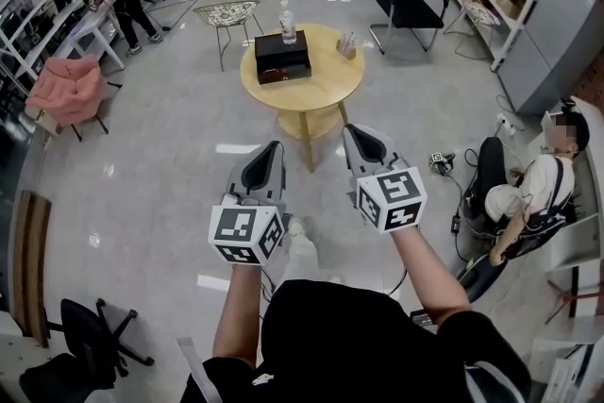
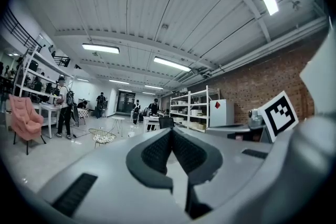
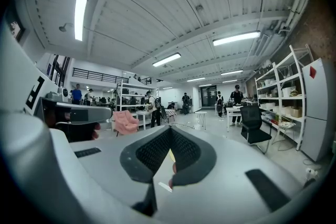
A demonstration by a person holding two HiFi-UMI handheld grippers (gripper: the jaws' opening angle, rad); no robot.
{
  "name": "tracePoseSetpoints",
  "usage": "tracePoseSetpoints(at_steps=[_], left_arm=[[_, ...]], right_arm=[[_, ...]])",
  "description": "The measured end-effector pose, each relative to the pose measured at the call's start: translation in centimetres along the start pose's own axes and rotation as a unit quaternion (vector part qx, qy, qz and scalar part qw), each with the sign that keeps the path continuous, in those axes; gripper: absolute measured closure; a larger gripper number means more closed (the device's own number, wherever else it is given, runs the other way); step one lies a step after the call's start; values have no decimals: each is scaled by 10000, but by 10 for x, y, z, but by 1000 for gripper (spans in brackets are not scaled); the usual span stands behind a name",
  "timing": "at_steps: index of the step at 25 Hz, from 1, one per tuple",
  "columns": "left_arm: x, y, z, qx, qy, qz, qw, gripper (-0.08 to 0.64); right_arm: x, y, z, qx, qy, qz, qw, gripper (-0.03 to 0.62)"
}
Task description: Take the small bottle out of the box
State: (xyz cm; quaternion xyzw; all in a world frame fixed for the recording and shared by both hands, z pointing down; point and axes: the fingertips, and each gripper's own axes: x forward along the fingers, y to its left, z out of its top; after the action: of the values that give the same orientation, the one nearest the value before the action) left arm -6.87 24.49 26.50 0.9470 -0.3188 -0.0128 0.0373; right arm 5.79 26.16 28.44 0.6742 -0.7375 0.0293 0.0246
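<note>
Small bottle [image 1: 287, 21] stands upright at the far edge of the black box [image 1: 282, 59] on the round wooden table [image 1: 330, 82]; whether it sits inside, I cannot tell. It looks like clear plastic, probably light and slick; pinch its round body below the cap. Left gripper [image 1: 274, 149] and right gripper [image 1: 351, 131], well short of the table, have ribbed pads pressed together, empty.

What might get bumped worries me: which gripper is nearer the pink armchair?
Left. The left gripper is right of the pink armchair, well apart; the right gripper is farther still, beyond the left one.
</note>
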Motion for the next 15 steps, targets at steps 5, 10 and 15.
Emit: tracePoseSetpoints(at_steps=[5,10,15], left_arm=[[20,13,0,-142,-12,-48,9999,549],[41,38,-6,-436,-32,-8,9990,549],[70,60,-11,-227,87,68,9997,549]], right_arm=[[21,-9,1,-24,22,2,10000,591],[49,-17,-4,-7,89,35,10000,591],[84,-26,-5,12,131,95,9999,591]])
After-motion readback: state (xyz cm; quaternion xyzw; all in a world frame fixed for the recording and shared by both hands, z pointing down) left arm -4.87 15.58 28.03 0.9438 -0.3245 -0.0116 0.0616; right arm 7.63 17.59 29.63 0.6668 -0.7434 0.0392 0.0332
